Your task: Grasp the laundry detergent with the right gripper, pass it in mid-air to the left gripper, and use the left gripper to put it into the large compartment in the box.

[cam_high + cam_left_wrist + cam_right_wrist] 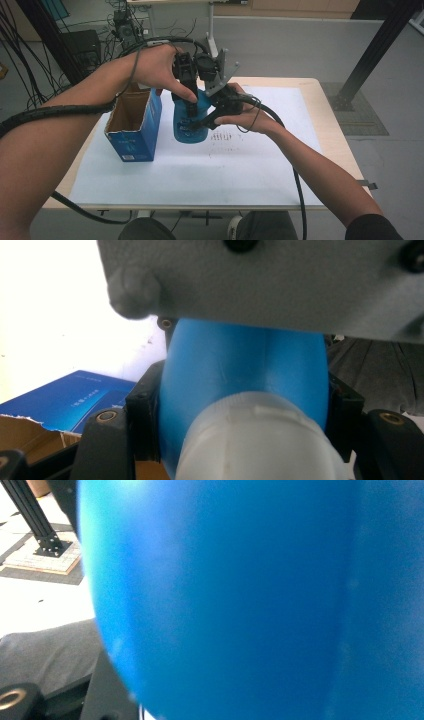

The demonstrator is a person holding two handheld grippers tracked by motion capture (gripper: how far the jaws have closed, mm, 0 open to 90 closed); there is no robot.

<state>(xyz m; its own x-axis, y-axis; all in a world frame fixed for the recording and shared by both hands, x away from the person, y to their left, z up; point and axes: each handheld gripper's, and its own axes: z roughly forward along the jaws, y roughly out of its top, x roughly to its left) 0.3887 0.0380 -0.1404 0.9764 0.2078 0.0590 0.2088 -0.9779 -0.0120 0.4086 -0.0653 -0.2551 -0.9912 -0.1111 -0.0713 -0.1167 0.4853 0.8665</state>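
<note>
While both hand-held grippers clamp it, the blue bottle (190, 120) stands upright.

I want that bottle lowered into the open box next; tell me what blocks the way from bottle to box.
Nothing visible blocks it. The blue bottle, clamped by the left gripper and the right gripper, sits just beside the open blue box, whose top shows only bare cardboard inside.

Bare forearms, a dark sleeve edge (372, 227) at the right upper arm. Black left gripper (186, 75) and right gripper (212, 107), a grey three-cornered plate (218, 72) with knobbed corners on top. Thick black cables trailing, brass-ringed screws in the black jaw blocks.
</note>
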